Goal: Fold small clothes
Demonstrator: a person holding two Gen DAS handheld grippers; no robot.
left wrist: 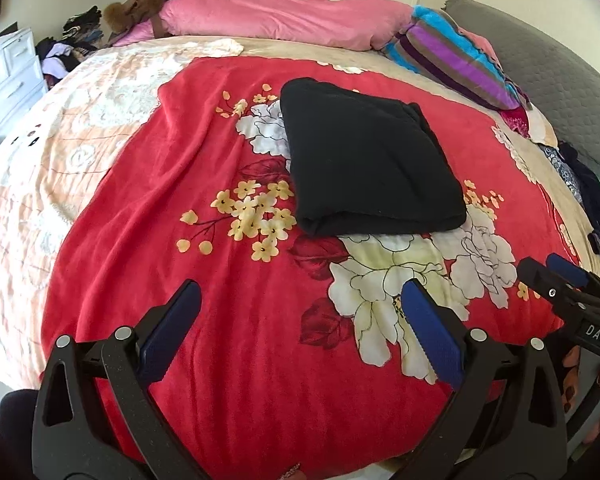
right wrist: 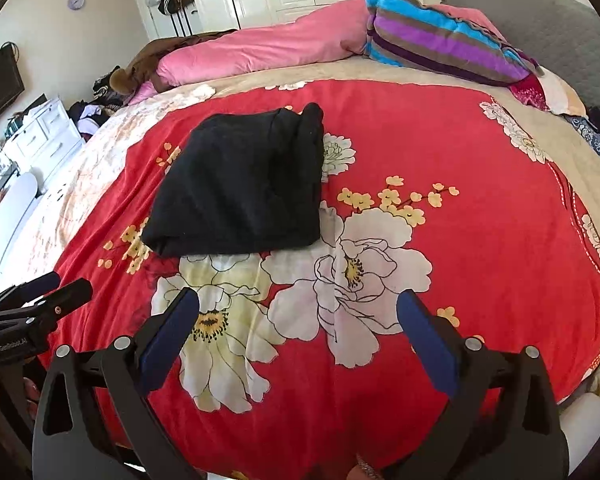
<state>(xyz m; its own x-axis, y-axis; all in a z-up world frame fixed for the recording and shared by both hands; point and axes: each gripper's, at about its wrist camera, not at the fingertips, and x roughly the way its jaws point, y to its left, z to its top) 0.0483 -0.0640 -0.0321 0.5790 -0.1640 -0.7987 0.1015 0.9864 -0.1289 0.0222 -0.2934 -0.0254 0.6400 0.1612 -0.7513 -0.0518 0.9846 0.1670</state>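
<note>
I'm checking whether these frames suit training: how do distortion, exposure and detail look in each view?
Left wrist view: strong fisheye bulge, dark vignetted corners; the black garment reads as a nearly featureless dark mass, and the pale bedding at left looks washed out. Right wrist view: same curvature, bright daylight, the garment's folds barely visible; the red floral blanket stays sharp.

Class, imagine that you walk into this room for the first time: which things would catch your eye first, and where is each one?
First comes the bright red plush blanket with large white and yellow flowers, which covers most of the bed. On its middle lies a folded black fabric garment, apart from both grippers. At the far edge of the bed lies a long pink duvet roll, with a folded blanket striped in purple, blue and brown to its right.
</note>
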